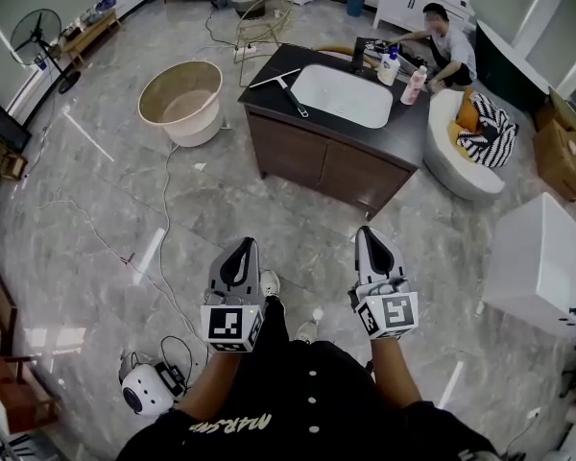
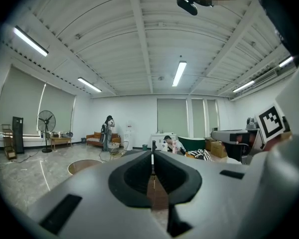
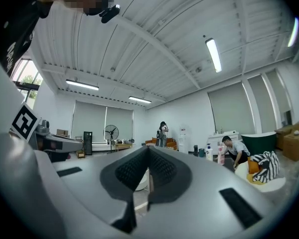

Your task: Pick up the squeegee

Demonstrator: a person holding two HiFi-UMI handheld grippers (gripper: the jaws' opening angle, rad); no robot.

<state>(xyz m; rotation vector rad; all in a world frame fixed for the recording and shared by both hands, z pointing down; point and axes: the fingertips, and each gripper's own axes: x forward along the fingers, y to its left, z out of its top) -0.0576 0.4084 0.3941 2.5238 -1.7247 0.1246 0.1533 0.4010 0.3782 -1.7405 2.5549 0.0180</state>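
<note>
The squeegee, with a black handle and a pale blade, lies on the dark countertop left of the white sink basin, far ahead of me. My left gripper and right gripper are held side by side over the floor, well short of the cabinet. Both are shut with nothing between their pads. In the left gripper view the shut jaws point level at the cabinet. The right gripper also points level across the room.
A round beige tub stands on the floor left of the cabinet. A person crouches behind the counter by bottles. A white bathtub with a striped bag sits right, a white box nearer. Cables and a small white device lie at my feet.
</note>
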